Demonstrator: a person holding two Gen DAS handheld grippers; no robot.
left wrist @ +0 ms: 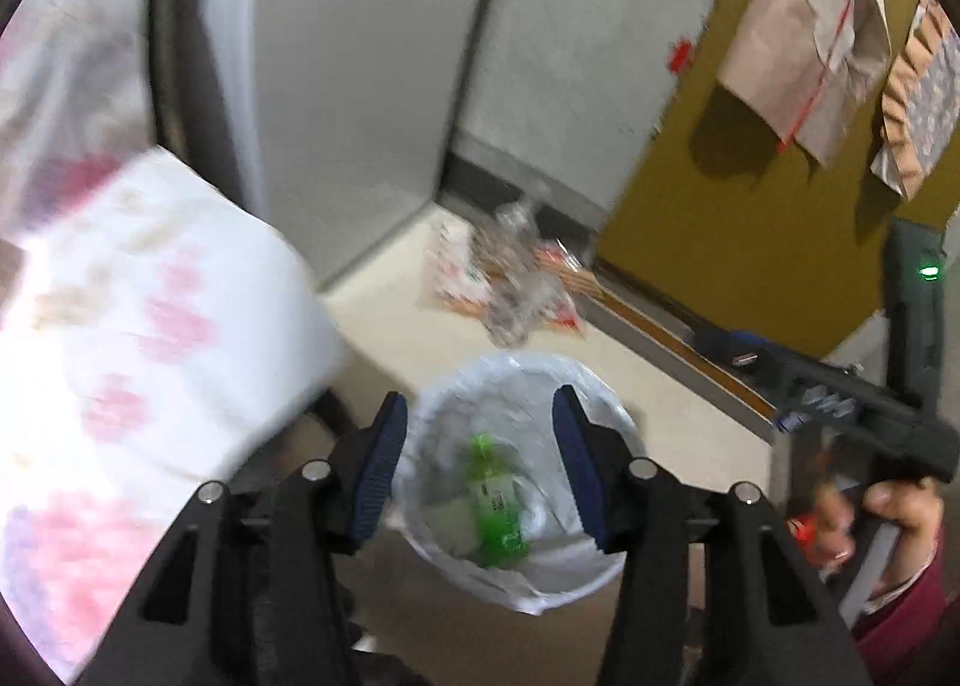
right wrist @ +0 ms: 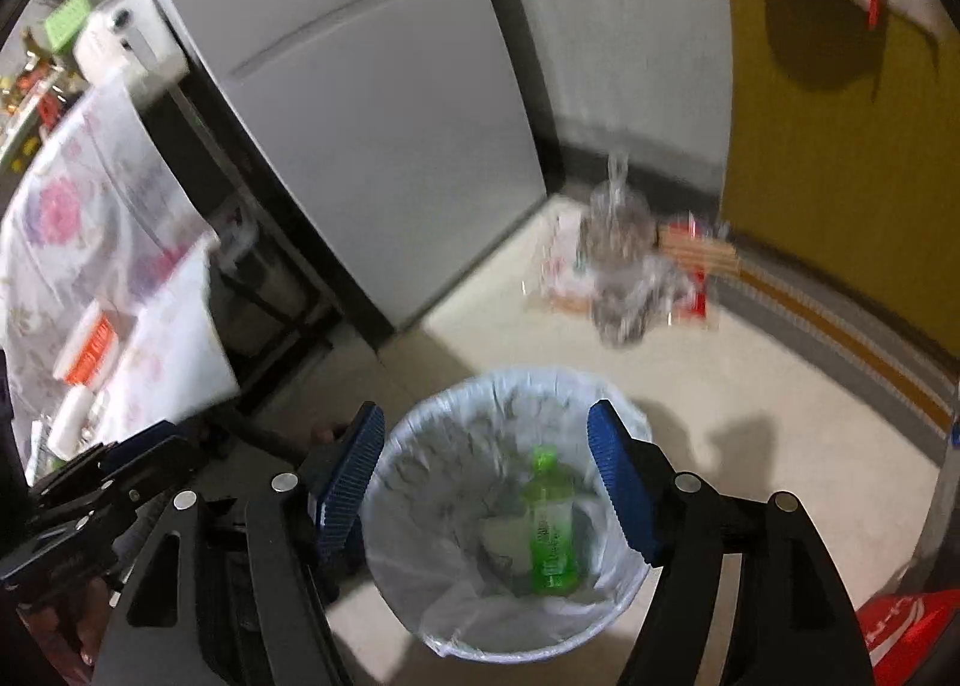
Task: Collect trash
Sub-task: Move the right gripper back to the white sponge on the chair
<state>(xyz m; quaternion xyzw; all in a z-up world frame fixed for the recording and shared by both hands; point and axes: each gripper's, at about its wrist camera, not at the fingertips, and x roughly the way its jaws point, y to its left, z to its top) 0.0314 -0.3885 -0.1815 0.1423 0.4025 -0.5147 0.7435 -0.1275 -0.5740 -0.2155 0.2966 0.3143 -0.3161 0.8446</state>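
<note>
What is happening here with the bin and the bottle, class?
A person holds a tool in each hand above a bin lined with a white bag. A green bottle lies inside it. The left tool and the right tool are both open with nothing between their pads. A heap of clear plastic and wrappers lies on the floor beyond the bin, not yet collected.

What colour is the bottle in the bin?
Green bottle, clearest in the right wrist view.
</note>
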